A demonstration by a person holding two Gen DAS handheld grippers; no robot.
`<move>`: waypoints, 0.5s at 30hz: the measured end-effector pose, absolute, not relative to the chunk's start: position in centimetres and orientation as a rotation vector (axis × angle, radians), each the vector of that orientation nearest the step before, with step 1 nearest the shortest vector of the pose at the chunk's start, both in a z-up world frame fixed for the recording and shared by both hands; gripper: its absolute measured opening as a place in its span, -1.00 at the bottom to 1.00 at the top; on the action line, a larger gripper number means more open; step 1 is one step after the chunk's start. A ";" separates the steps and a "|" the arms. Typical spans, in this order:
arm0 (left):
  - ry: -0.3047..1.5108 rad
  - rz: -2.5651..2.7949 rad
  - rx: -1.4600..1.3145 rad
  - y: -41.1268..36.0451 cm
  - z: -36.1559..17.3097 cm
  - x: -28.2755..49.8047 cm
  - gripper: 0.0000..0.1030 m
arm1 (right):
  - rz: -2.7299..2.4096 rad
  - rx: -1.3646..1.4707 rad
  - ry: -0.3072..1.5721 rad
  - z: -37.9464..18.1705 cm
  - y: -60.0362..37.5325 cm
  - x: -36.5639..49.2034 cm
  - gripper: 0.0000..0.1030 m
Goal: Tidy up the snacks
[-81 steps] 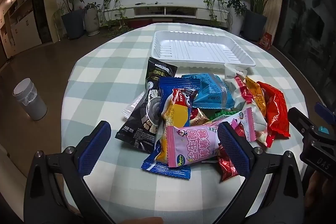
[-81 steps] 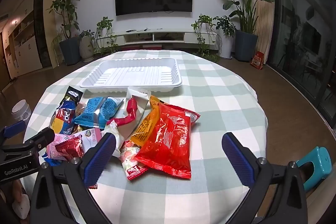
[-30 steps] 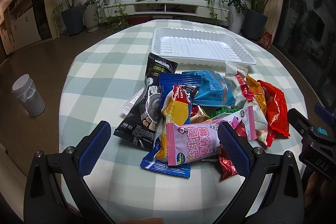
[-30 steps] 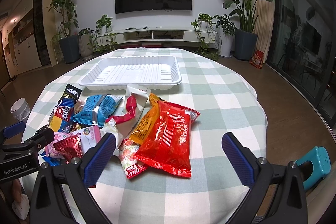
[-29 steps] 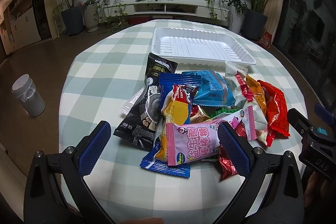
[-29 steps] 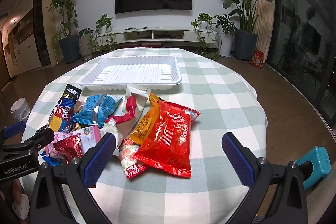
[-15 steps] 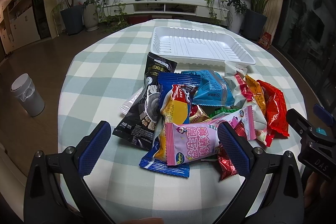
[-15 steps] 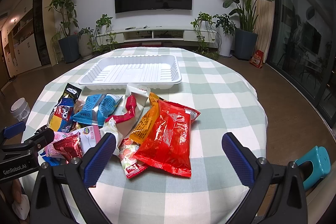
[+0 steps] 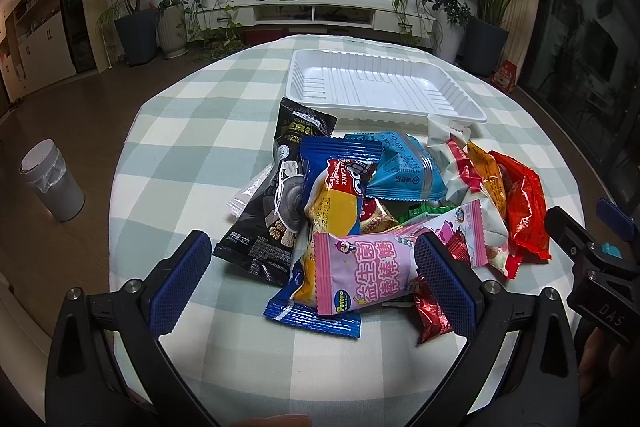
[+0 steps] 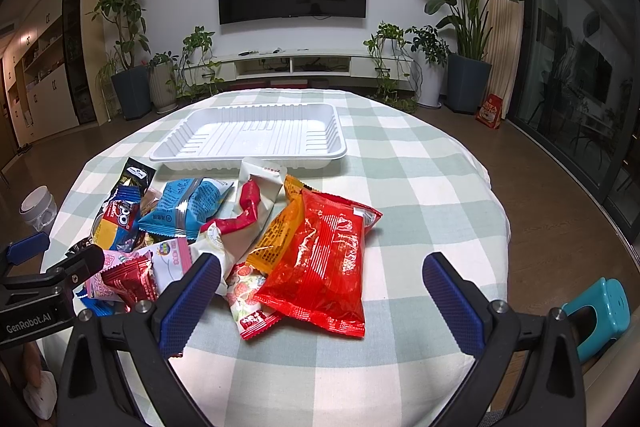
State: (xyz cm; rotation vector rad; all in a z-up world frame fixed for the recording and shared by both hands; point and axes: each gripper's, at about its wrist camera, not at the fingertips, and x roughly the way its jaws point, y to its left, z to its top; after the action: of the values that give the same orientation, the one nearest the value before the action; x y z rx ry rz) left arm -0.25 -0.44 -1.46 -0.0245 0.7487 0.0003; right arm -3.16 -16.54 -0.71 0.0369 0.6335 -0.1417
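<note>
Both claws hover spread over a heap of snacks.
The left claw [image 9: 312, 277] and right claw [image 10: 320, 299] hold nothing; the snack packets [image 9: 376, 203] lie piled on the checked tabletop [image 10: 420, 187], just before the empty white tray [image 10: 248, 137].

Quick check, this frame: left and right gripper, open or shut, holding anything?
Left gripper: open, holding nothing, above the snack pile.
Right gripper: open, holding nothing.
</note>
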 end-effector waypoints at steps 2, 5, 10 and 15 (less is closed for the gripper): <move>0.749 0.000 -0.025 -0.5 -1.5 -0.2 0.99 | -0.142 0.037 0.635 -0.7 -16.5 -3.1 1.00; 0.750 0.001 -0.025 -0.6 -1.5 -0.3 0.99 | -0.142 0.037 0.635 -0.7 -16.5 -3.2 1.00; 0.751 0.001 -0.026 -0.5 -1.5 -0.2 0.99 | -0.142 0.037 0.636 -0.7 -16.5 -3.1 1.00; 0.755 0.003 -0.021 -0.5 -1.3 -0.1 0.99 | -0.142 0.037 0.636 -0.7 -16.5 -3.1 1.00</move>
State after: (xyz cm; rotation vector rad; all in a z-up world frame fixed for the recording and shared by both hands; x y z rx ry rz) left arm -0.15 -0.53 -1.34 -0.0207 0.7550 0.0028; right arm -3.15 -16.54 -0.69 0.0375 0.6362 -0.1421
